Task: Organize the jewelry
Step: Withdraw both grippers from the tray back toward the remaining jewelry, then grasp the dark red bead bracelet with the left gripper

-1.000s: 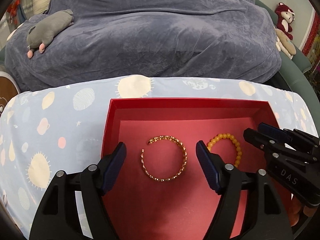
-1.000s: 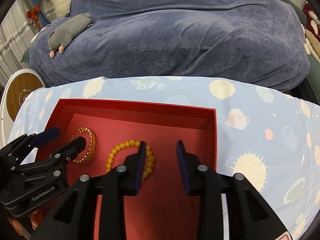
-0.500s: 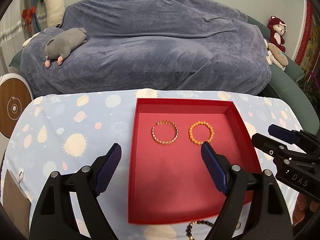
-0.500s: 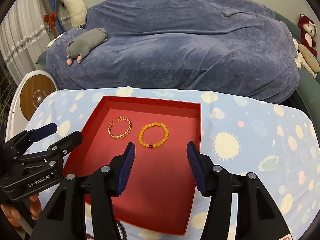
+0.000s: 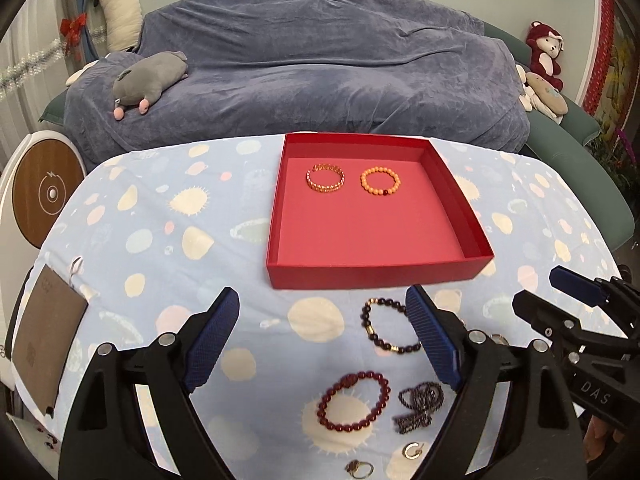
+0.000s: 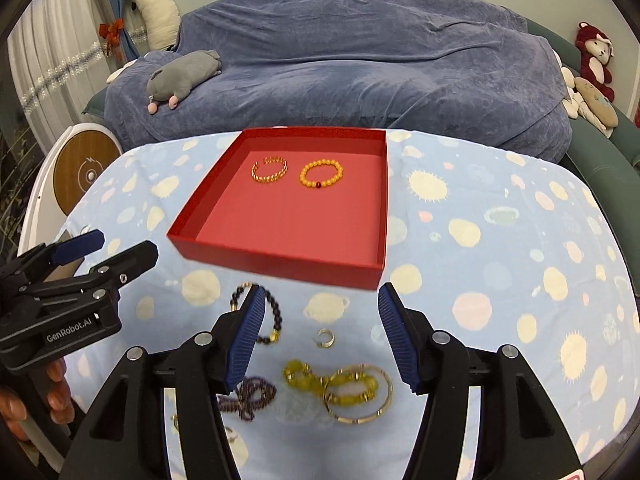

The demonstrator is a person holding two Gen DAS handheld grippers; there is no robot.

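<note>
A red tray [image 5: 376, 270] on the spotted cloth holds a gold bangle [image 5: 326, 178] and an orange bead bracelet [image 5: 380, 181]. In front of it lie loose pieces: a dark bead bracelet [image 5: 380, 332], a red bead bracelet [image 5: 354, 402], a purple strand [image 5: 420, 402], a yellow bead bracelet [image 6: 332, 384], a thin gold bangle [image 6: 360, 400] and a small ring [image 6: 325, 338]. My left gripper [image 5: 320, 320] hovers above these pieces, its jaws opening and empty. My right gripper [image 6: 322, 300] hovers beside it on the right, jaws also opening, nothing between them.
A sofa under a blue cover [image 5: 320, 60] with a grey plush toy [image 5: 148, 76] stands behind the table. A brown card [image 5: 44, 340] lies at the cloth's left edge. A round white and wood device [image 5: 44, 196] stands off the table's left side.
Both grippers have pulled back from over the tray and risen, and their jaws have widened. The two bracelets stay in the tray. The loose jewelry in front has come into view.
</note>
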